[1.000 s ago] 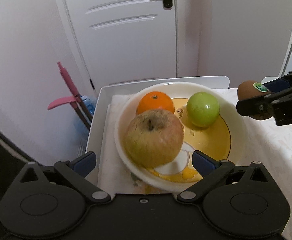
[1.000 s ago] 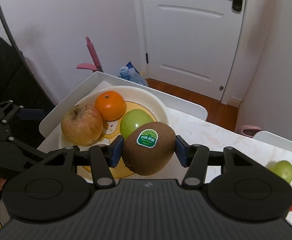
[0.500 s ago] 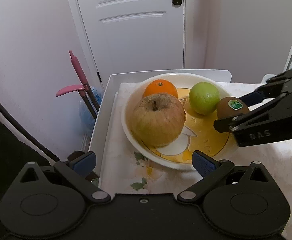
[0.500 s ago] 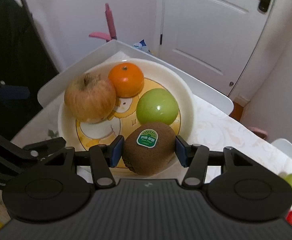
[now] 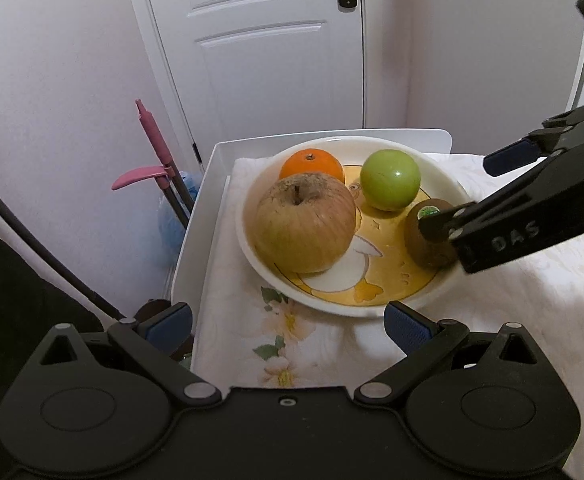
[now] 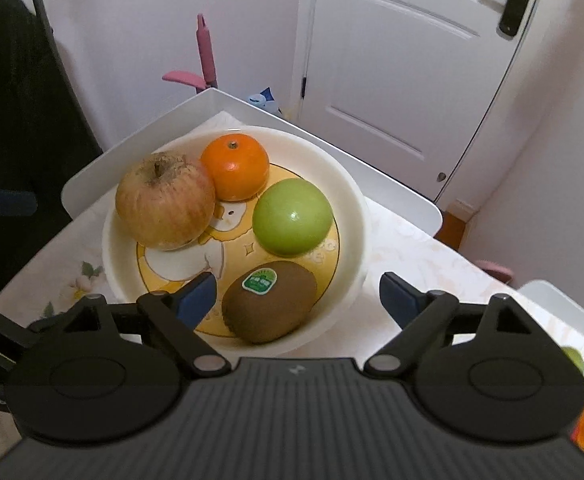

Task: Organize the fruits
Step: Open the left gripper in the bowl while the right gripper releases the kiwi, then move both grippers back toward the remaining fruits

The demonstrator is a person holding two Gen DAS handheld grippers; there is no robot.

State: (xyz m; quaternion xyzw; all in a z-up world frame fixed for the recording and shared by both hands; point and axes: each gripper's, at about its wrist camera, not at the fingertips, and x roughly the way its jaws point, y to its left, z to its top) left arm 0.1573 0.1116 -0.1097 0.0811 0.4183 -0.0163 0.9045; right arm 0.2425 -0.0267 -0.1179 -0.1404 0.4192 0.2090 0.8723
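Right wrist view: the right gripper (image 6: 294, 294) has just spread wide, its pads clear of the kiwi (image 6: 269, 307) lying in the bowl (image 6: 356, 216).

White bowl (image 6: 356, 216) with yellow cartoon base, holding four fruits: a russeted apple (image 6: 166, 200) at left, stem up; an orange (image 6: 235, 167) at the far rim, touching the apple; a green apple (image 6: 291, 217) at right; a stickered brown kiwi (image 6: 269, 307) lying nearest, on its side.

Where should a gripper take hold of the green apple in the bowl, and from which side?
Grip the green apple across its round middle, coming from above. The orange and kiwi sit close on two sides, and the bowl wall blocks a low sideways approach.
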